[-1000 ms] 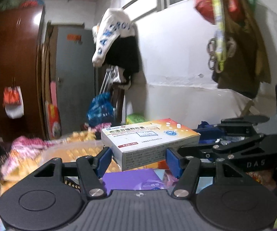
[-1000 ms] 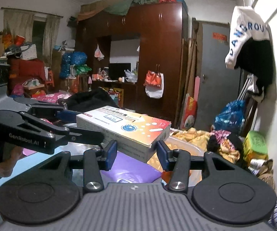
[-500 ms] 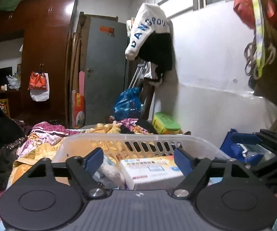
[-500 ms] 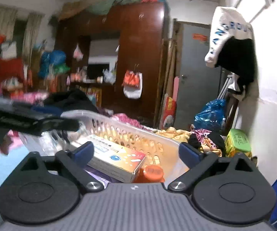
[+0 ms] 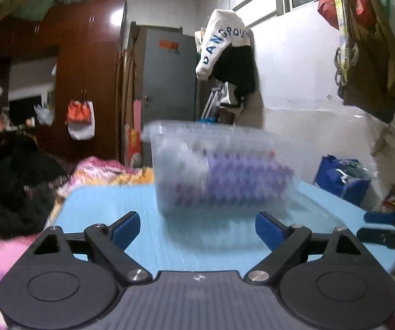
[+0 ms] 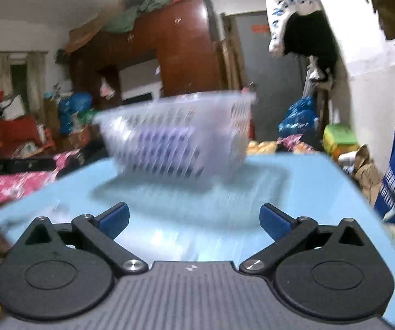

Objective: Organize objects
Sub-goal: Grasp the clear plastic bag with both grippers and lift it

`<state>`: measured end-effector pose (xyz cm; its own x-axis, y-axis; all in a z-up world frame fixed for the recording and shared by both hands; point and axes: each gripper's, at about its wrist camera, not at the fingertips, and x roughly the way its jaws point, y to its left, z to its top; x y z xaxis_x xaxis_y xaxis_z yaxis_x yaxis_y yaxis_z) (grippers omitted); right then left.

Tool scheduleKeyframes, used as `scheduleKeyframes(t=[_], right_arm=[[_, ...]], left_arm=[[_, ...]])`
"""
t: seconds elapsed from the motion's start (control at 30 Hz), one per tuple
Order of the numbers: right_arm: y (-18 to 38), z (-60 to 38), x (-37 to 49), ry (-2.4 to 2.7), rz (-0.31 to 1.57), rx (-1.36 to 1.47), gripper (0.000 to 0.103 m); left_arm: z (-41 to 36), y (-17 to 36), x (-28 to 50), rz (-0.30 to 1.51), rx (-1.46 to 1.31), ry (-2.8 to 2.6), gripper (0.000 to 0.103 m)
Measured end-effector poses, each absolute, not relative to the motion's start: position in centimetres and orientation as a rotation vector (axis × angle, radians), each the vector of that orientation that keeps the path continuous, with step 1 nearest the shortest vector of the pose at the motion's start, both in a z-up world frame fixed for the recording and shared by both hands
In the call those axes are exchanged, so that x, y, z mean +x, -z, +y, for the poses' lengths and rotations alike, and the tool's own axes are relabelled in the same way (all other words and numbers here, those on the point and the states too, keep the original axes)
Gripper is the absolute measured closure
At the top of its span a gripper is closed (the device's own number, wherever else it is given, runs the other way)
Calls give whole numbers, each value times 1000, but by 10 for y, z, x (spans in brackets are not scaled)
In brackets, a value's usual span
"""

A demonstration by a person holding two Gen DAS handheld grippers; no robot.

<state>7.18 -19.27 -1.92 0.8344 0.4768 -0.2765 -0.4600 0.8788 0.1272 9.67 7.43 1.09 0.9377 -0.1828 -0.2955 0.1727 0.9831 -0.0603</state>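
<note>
A clear slotted plastic basket (image 5: 219, 165) stands on the light blue table (image 5: 192, 236), blurred by motion; something purple shows through its wall. It also shows in the right wrist view (image 6: 178, 140). My left gripper (image 5: 197, 229) is open and empty, low over the table, a short way in front of the basket. My right gripper (image 6: 194, 220) is open and empty, also back from the basket. The right gripper's blue-tipped fingers (image 5: 384, 225) show at the right edge of the left wrist view. The medicine box is hidden inside the basket.
A blue bag (image 5: 343, 178) stands right of the table by the white wall. Clothes and bedding (image 5: 98, 170) pile up to the left. A dark wardrobe (image 6: 170, 55) and grey door (image 5: 170, 82) stand behind. A green box (image 6: 337, 137) sits far right.
Both grippers let go of the medicine box over the basket, opened wide, and pulled back and down to table height. The basket now stands farther ahead of both.
</note>
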Motion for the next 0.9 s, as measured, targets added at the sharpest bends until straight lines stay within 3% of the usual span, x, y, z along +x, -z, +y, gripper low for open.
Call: scheduleKeyframes(t=[0.13,0.4,0.53,0.6,0.67,0.77,0.9], right_arm=[[30,-186,50,-501,280,-1,1],[31,-170,56,-540,245,-58,40],[39,-169,47,-535,235,-69,52],[41,-170,45,-533,229,-73,58],[41,-169,44,-533,224,-78,64],[42,-167,42,-535,212,-96,72],[42,-168,41,-551,212,-86,79]], left_arm=[[71,20,81,342,-23,191,10],[62,43,73,318,69,202,10],[59,48,67,291,66,225,12],[57,49,65,281,70,251,25],[51,49,60,271,86,274,47],[42,49,57,256,109,301,71],[41,50,57,241,96,316,79]])
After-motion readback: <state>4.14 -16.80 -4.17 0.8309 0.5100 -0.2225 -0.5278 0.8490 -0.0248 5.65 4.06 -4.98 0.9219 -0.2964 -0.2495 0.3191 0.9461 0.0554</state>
